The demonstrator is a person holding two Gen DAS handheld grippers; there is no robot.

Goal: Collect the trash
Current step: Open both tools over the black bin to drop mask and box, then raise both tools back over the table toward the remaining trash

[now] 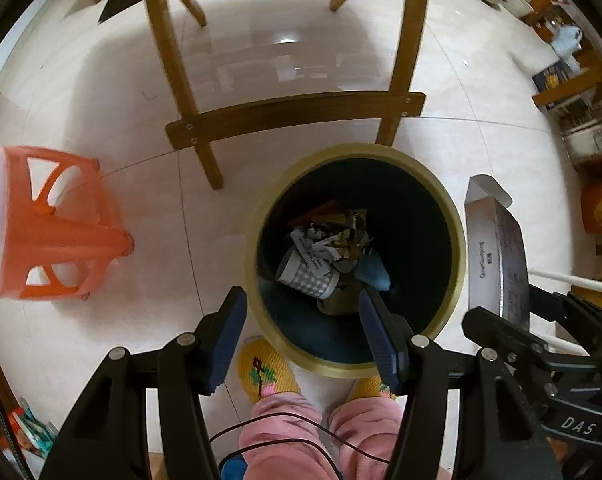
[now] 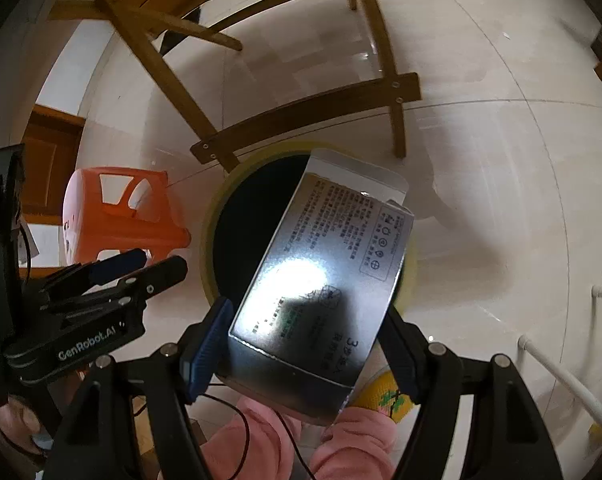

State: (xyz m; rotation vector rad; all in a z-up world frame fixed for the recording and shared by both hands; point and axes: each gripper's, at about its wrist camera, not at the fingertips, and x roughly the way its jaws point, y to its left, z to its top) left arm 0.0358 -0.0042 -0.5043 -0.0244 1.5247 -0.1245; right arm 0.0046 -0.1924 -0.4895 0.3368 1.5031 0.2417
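A round bin [image 1: 457, 240] with a yellow-green rim and dark inside stands on the tiled floor; several crumpled wrappers and papers [image 1: 325, 256] lie in it. My left gripper [image 1: 305, 336] is open and empty, right above the bin's near rim. My right gripper [image 2: 305, 344] is shut on a silver cardboard box [image 2: 321, 276] with printed text, held over the bin [image 2: 213, 240]. The box also shows edge-on at the right of the left wrist view [image 1: 497, 252]. The left gripper [image 2: 113, 276] shows at the left of the right wrist view.
A wooden chair [image 1: 297, 116] stands just behind the bin. An orange plastic stool [image 1: 53, 232] lies on its side to the left. The person's yellow slippers [image 1: 265, 368] and pink trousers are directly below. White pipes [image 2: 561, 376] run at the right.
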